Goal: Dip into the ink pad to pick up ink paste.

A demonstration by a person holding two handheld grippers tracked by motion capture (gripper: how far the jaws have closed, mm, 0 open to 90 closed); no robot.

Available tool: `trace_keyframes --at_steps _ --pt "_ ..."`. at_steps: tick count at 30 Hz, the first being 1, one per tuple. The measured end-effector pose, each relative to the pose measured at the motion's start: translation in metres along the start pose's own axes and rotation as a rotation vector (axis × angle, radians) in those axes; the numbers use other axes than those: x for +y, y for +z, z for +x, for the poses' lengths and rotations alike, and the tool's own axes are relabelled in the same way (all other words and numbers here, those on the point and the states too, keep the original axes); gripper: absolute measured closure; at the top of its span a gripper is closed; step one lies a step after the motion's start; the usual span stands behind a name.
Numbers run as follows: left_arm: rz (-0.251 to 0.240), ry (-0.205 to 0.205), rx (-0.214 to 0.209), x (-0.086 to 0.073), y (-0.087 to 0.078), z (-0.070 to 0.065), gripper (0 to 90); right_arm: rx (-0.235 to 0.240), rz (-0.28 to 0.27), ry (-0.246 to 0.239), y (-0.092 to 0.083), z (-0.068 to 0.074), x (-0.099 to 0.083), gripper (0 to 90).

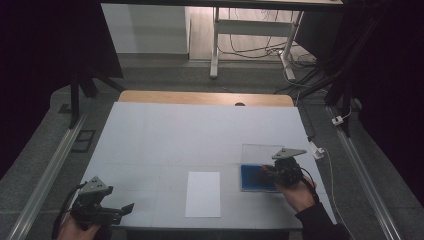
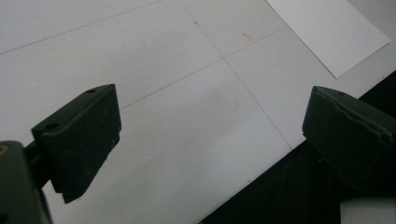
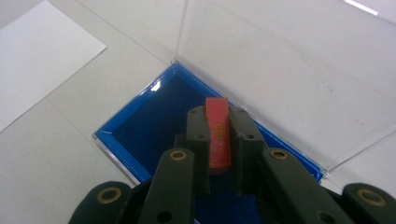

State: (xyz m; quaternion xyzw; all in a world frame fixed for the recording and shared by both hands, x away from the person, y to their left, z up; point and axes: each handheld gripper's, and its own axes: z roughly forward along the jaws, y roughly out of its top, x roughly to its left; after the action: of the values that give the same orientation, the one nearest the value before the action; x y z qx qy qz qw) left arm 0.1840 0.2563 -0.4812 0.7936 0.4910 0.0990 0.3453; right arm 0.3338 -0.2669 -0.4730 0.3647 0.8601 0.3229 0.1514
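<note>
While the left gripper [image 1: 127, 209] just sits at the near left corner of the table [image 1: 165, 135] with its jaws wide apart and nothing between them, the right gripper [image 3: 218, 123] is clamped tight on a thin red piece [image 3: 218, 135]. It's holding that piece over the blue tray [image 3: 135, 126] of an open case on the near right, clear lid [image 3: 289, 70] tipped up on the far side. White sheet [image 1: 203, 194] lies flat between the two grippers.

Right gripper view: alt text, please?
The right gripper clamps a small red block between its black jaws above a blue-lined tray with a clear lid raised behind. White paper lies at upper left.
</note>
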Motion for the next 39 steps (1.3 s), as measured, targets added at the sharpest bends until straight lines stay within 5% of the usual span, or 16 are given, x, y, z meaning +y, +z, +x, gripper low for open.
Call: trace_keyframes --at_steps 17,39 --pt "-0.005 -0.001 0.000 -0.001 -0.001 0.000 4.8 0.043 -0.052 0.009 -0.011 0.003 0.002 80.2" --pt "-0.007 -0.001 -0.002 -0.001 -0.001 0.000 4.8 0.091 -0.093 -0.036 -0.018 0.020 0.007 80.2"
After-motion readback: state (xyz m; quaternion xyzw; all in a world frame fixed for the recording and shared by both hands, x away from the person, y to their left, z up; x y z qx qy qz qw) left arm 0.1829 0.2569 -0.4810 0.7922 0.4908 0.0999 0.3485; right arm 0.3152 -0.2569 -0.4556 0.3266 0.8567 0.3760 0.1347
